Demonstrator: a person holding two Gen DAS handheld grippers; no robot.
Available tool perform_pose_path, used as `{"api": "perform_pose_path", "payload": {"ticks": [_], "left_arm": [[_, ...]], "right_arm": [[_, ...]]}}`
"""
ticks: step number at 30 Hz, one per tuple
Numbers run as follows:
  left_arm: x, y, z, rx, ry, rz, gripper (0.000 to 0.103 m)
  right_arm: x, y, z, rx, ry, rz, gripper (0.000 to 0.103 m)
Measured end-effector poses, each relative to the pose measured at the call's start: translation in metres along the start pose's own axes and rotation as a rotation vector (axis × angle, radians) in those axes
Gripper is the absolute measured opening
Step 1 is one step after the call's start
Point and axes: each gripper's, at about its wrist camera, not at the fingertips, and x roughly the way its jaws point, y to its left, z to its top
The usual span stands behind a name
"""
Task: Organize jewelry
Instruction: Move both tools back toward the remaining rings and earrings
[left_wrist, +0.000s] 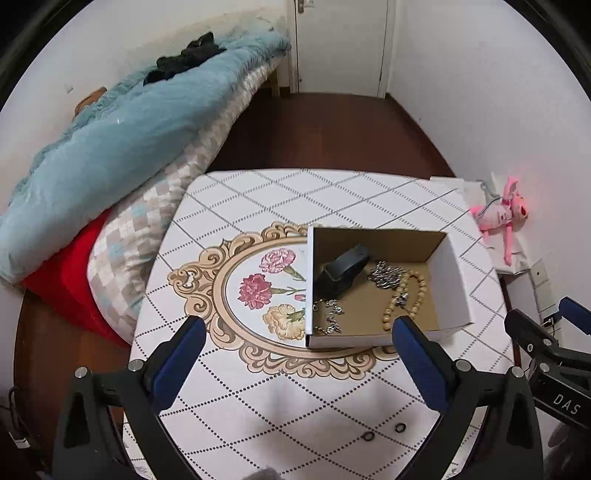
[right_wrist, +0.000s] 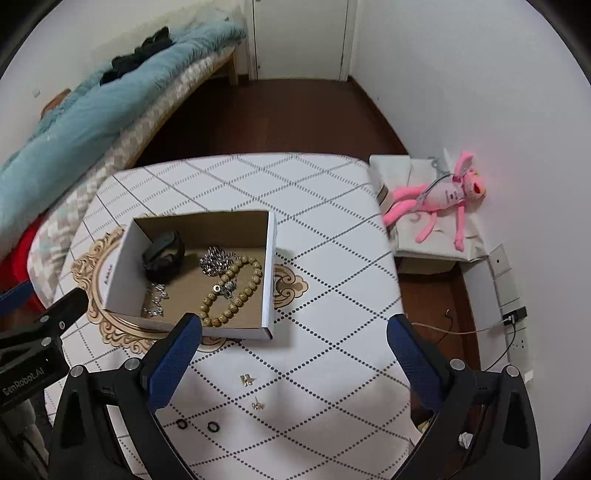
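Both my grippers, left (left_wrist: 299, 354) and right (right_wrist: 295, 350), hang wide and empty above the table (right_wrist: 332, 258). Beads (right_wrist: 229, 291) lie in the box (right_wrist: 271, 280) mid-table; rings (right_wrist: 213, 427) and earrings (right_wrist: 248, 379) wait near the front edge.

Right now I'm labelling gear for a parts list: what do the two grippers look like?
Both match: the left gripper and right gripper have black angular frames with silver pivot bolts and two fingers faced with textured blue pads. The right one's body carries white lettering "DAS"; the left one's reads "GenRobot.AI". No cables or sleeves show.
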Motion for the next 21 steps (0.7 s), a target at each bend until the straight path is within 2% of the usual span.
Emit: {"api": "perform_pose_path", "payload": {"ticks": [6, 13, 18, 21], "left_arm": [[-0.038, -0.005, -0.005, 0.027, -0.061, -0.008, 0.103], [-0.064, -0.004, -0.007, 0.004, -0.082, -0.037, 0.103], [-0.061, -0.005, -0.012, -0.016, -0.056, -0.035, 0.103], [-0.044, -0.010, -0.024, -0.003, -0.016, -0.021, 0.103]], "right_arm": [[-0.045, -0.003, -0.006, 0.016, -0.079, 0.000, 0.101], [-0.086, -0.010, -0.015, 0.038, -0.139, 0.012, 0.101], [-0.101, -0.014, -0.021, 0.058, -0.150, 0.038, 0.101], [-0.088, -0.017, -0.027, 0.066, -0.100, 0.049, 0.101]]}}
